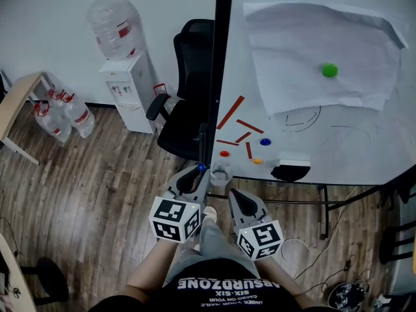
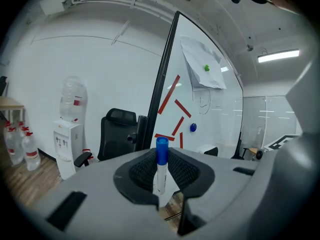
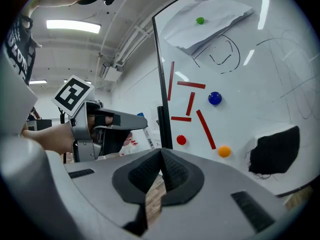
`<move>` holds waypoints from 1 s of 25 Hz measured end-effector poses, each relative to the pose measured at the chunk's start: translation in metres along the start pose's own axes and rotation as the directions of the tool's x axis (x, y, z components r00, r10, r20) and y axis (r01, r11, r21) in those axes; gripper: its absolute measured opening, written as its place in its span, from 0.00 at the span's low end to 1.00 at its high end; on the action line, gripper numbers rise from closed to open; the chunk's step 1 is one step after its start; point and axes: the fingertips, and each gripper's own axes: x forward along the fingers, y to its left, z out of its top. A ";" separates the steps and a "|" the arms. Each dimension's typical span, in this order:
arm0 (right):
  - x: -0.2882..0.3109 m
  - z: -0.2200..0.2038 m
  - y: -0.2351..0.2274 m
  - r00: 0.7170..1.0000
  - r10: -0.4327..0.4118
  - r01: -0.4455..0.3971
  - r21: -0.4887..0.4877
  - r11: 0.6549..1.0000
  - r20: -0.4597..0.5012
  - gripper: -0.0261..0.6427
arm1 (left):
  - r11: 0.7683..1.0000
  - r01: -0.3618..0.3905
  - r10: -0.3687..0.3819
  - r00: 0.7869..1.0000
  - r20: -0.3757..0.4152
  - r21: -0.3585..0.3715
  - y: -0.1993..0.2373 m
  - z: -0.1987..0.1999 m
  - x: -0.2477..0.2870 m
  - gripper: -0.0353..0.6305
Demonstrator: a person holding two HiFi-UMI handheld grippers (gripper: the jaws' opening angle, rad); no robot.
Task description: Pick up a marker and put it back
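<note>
A white marker with a blue cap (image 2: pixel 161 164) stands upright between the pads of my left gripper (image 2: pixel 160 181), which is shut on it. In the head view that left gripper (image 1: pixel 197 174) is at the whiteboard's (image 1: pixel 338 135) lower left corner, the marker's blue cap (image 1: pixel 201 168) showing at its tip, beside a small clear cup (image 1: pixel 221 173). My right gripper (image 1: pixel 235 194) is just to the right and a little nearer to me. Its jaws meet at the tip (image 3: pixel 161 156) with nothing in them. The right gripper view also shows the left gripper (image 3: pixel 125 121) holding the marker (image 3: pixel 148 136).
The whiteboard carries red strips (image 1: pixel 231 112), blue (image 1: pixel 265 142), red (image 1: pixel 225 153) and orange (image 1: pixel 258 161) magnets, a black eraser (image 1: pixel 290 171), and paper (image 1: pixel 318 51) under a green magnet (image 1: pixel 329 70). A black office chair (image 1: pixel 188 109), a water dispenser (image 1: pixel 123 83) and bottles (image 1: pixel 62 112) stand at the left.
</note>
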 end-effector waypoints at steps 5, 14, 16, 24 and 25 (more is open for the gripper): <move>0.004 -0.002 0.012 0.999 0.032 -0.032 -0.002 0.999 -0.003 0.03 | 1.000 -0.030 0.030 1.000 -0.002 -0.009 0.008 -0.005 -0.015 0.16; 0.006 -0.009 0.027 0.998 0.066 -0.066 -0.001 0.998 -0.012 0.03 | 0.998 -0.065 0.064 0.998 -0.023 -0.017 0.014 -0.019 -0.029 0.16; 0.005 -0.010 0.027 0.998 0.065 -0.065 0.001 0.998 -0.012 0.03 | 0.998 -0.063 0.063 0.998 -0.030 -0.014 0.012 -0.022 -0.028 0.16; 0.001 -0.014 0.024 0.998 0.055 -0.055 0.002 0.998 -0.015 0.03 | 0.999 -0.040 0.042 0.996 -0.073 0.020 -0.005 -0.045 -0.020 0.16; 0.000 -0.014 0.024 0.998 0.054 -0.054 0.002 0.999 -0.014 0.03 | 0.999 -0.035 0.037 0.996 -0.083 0.025 -0.007 -0.051 -0.019 0.16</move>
